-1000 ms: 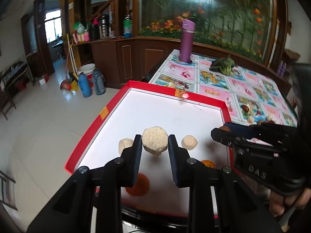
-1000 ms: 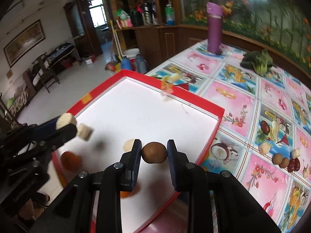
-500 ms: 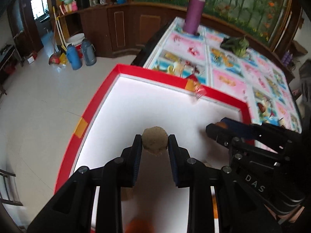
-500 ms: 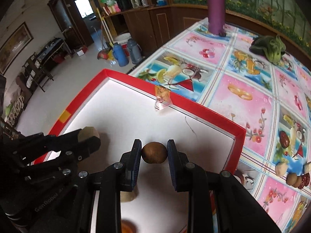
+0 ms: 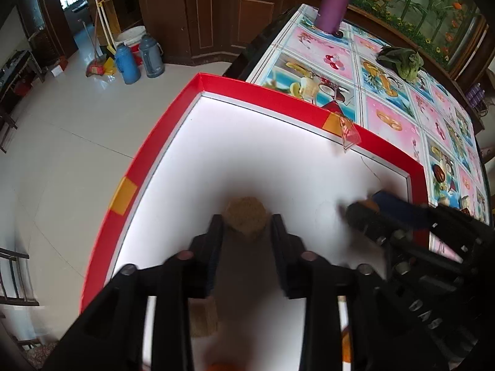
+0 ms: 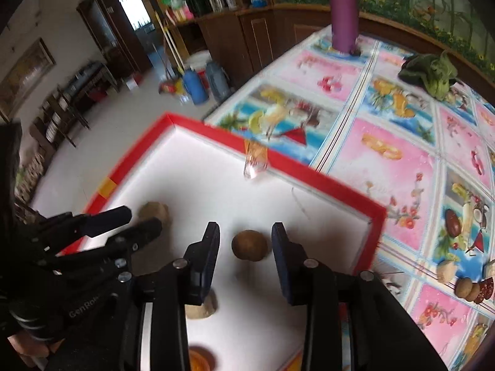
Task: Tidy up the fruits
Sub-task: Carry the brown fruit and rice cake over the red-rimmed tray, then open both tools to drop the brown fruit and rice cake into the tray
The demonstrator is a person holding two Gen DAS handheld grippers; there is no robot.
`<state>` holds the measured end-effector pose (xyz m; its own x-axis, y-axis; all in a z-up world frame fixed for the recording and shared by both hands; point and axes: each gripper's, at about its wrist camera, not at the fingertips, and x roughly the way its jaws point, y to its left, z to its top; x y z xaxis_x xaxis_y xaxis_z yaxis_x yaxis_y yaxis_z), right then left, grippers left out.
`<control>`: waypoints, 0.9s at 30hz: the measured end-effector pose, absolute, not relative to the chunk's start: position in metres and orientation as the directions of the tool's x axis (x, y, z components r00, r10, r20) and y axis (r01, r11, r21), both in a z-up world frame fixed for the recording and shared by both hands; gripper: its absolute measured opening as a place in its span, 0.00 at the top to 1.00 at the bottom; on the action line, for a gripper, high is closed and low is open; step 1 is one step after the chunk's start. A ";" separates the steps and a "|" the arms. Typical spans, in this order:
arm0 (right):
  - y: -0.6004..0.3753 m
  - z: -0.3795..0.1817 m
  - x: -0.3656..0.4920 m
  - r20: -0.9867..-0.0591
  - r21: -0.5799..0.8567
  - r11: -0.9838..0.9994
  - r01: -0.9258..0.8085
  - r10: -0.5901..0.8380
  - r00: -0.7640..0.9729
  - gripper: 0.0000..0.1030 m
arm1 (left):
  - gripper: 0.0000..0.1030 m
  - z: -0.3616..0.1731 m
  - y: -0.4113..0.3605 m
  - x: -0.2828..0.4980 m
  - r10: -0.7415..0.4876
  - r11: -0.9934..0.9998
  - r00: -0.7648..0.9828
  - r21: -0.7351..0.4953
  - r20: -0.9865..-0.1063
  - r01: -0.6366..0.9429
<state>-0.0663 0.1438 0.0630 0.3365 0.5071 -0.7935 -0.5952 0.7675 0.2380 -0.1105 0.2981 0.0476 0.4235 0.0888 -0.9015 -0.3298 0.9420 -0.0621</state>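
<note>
Both grippers are putting fruit down in the tray (image 5: pixel 148 160). The right gripper (image 6: pixel 246 247) is open, brown fruit (image 6: pixel 249 245) lying loose between its fingers. The left gripper (image 5: pixel 246 228) seems open too, tan fruit (image 5: pixel 246 218) between. Next, lift away.

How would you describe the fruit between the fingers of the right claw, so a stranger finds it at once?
Look at the red-rimmed white tray on the table. Near its right edge, between the open fingers of the right claw, lies a smooth, round brown fruit. The pale rough fruit to its left is lighter and grainy.
</note>
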 end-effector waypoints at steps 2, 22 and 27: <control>0.128 0.075 -0.070 -0.759 0.245 0.770 -0.589 0.531 0.378 0.64 | 0.51 0.058 0.293 -0.118 0.128 0.942 0.457 -0.037 -0.880 -0.334; -0.139 0.114 -0.112 -0.603 0.109 0.949 -0.297 0.301 0.739 0.45 | 0.00 0.102 0.099 -0.257 -0.016 0.979 0.704 -0.156 -0.710 -0.135; -0.187 0.106 -0.111 -0.611 0.127 0.959 -0.251 0.276 0.742 0.45 | 0.00 0.114 0.066 -0.275 -0.161 0.974 0.754 -0.228 -0.637 0.015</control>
